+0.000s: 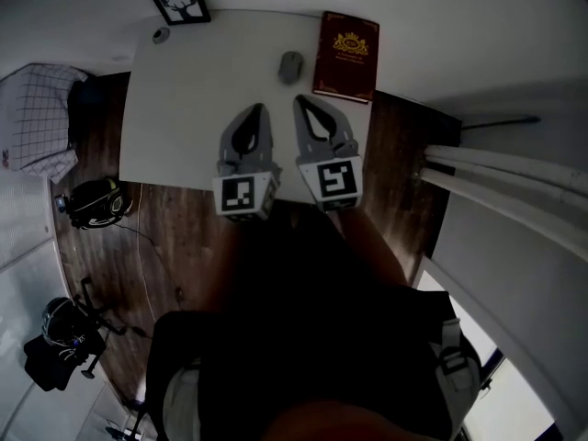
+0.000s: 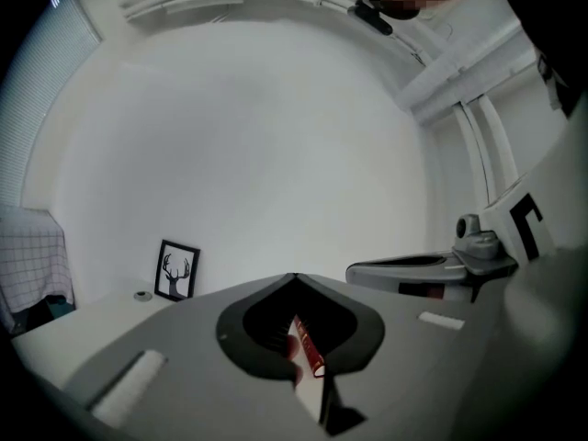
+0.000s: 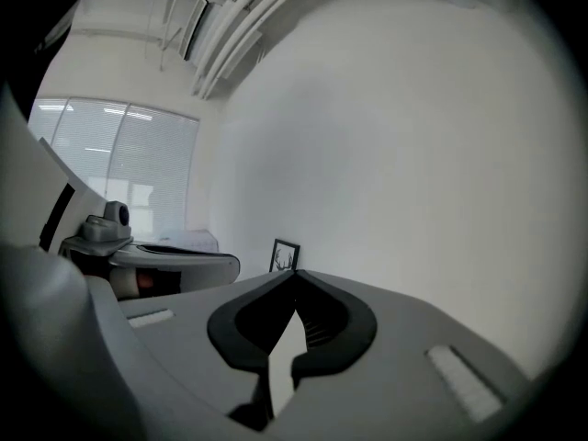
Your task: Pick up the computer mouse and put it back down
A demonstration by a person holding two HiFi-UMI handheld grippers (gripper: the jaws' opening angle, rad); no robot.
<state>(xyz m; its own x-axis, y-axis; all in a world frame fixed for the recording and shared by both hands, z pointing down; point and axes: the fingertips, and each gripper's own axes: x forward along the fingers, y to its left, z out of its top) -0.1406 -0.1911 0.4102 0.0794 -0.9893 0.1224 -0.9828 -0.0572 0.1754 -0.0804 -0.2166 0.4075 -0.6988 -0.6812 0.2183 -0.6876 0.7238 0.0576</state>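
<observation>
A grey computer mouse (image 1: 290,66) lies near the far edge of the white table (image 1: 184,108), just left of a red book (image 1: 346,56). My left gripper (image 1: 258,107) hovers over the table's middle, jaws shut and empty, tips short of the mouse. My right gripper (image 1: 300,99) is beside it, also shut and empty, its tips just below the mouse. In the left gripper view the shut jaws (image 2: 292,276) frame a sliver of the red book (image 2: 310,347). The right gripper view shows shut jaws (image 3: 295,272) and white tabletop through the opening; the mouse is hidden there.
A framed deer picture (image 1: 179,2) and a small round object (image 1: 162,35) sit at the table's far left corner. A checked cloth (image 1: 37,118) lies left of the table. Headphones (image 1: 96,200) and dark gear (image 1: 60,338) rest on the wooden floor. White pipes (image 1: 505,168) run at right.
</observation>
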